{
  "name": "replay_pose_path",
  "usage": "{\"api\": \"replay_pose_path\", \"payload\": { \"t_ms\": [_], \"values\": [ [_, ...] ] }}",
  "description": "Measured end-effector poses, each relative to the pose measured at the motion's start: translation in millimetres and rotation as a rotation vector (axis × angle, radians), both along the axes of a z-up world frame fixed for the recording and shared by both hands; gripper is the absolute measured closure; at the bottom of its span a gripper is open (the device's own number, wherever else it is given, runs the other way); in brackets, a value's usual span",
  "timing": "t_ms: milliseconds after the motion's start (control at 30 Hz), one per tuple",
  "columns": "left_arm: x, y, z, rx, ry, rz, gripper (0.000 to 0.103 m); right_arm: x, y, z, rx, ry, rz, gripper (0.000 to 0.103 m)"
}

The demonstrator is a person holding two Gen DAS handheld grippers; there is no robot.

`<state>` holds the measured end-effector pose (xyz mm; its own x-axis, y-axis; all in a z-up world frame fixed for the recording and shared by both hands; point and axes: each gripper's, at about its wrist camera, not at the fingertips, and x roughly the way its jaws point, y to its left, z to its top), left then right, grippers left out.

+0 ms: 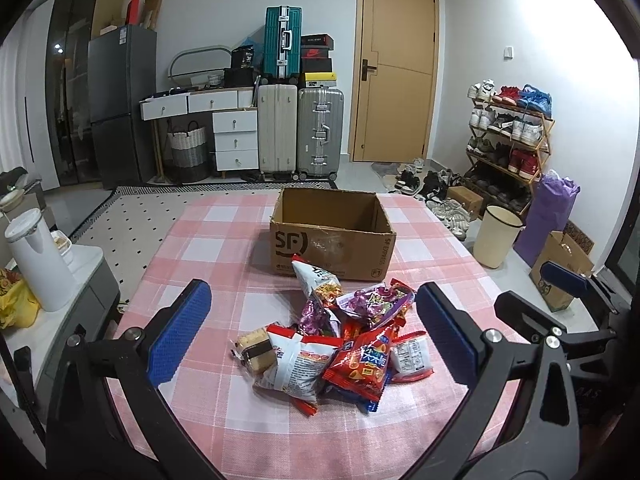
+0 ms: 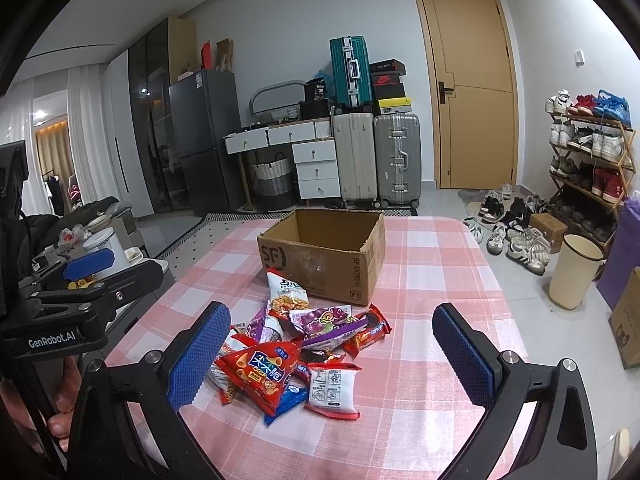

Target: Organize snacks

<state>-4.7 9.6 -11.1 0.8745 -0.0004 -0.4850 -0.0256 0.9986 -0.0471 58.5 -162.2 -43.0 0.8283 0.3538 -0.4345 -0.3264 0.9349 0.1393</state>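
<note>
A pile of snack packets (image 1: pixel 340 336) lies on the pink checked tablecloth (image 1: pixel 224 248), in front of an open, empty SF cardboard box (image 1: pixel 332 240). The pile holds a red triangular bag (image 2: pixel 260 372), a purple packet (image 2: pixel 328 320), a white packet (image 2: pixel 332 390) and a biscuit pack (image 1: pixel 254 346). My left gripper (image 1: pixel 316 332) is open and empty, held above the near side of the pile. My right gripper (image 2: pixel 332 344) is open and empty too, with the pile between and below its fingers. The box also shows in the right wrist view (image 2: pixel 324 256).
A side cabinet with a white jug (image 1: pixel 36 264) stands left of the table. A cream bin (image 1: pixel 496 236), a purple bag, a shoe rack (image 1: pixel 508 140) and shoes are on the floor to the right. Suitcases (image 1: pixel 300 132) and a door stand at the back.
</note>
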Motion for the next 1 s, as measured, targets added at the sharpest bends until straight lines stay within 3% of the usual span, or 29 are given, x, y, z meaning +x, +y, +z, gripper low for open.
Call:
{"api": "replay_pose_path", "payload": {
  "t_ms": [1000],
  "values": [
    [-4.7,-1.4,3.0,0.004,-0.01,0.003,0.001,-3.5,-7.4,3.3,0.02,0.005,-0.013,0.0]
  ]
}}
